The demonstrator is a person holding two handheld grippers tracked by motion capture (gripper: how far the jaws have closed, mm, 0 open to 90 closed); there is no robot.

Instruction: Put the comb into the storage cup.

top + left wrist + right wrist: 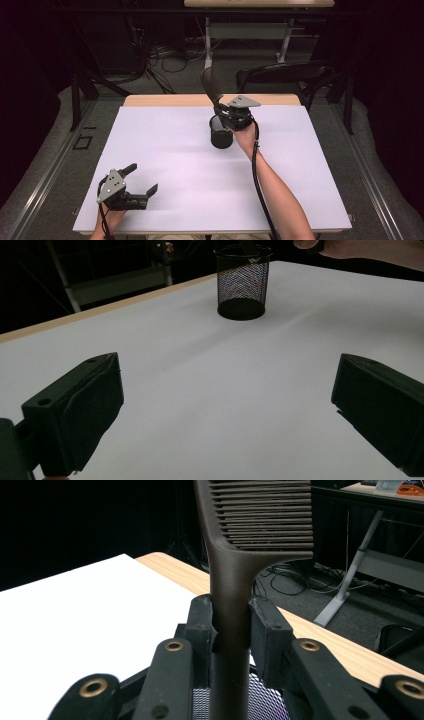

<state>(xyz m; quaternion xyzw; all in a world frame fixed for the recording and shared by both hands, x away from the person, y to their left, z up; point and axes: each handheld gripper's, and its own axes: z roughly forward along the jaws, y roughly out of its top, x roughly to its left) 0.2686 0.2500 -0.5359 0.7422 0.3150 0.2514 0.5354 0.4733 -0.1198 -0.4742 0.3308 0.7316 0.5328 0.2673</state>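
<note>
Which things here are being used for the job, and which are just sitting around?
In use:
comb, clamped in the right gripper
black mesh cup, right beneath it

Just around:
left gripper, open and holding nothing
chair behind the table

No readable writing anywhere.
No legible labels, brands, numbers or signs on any surface, from upper left to lower right of each frame.

Dark brown comb [235, 580]; black mesh cup [243, 282]; white table [165, 165].
</note>
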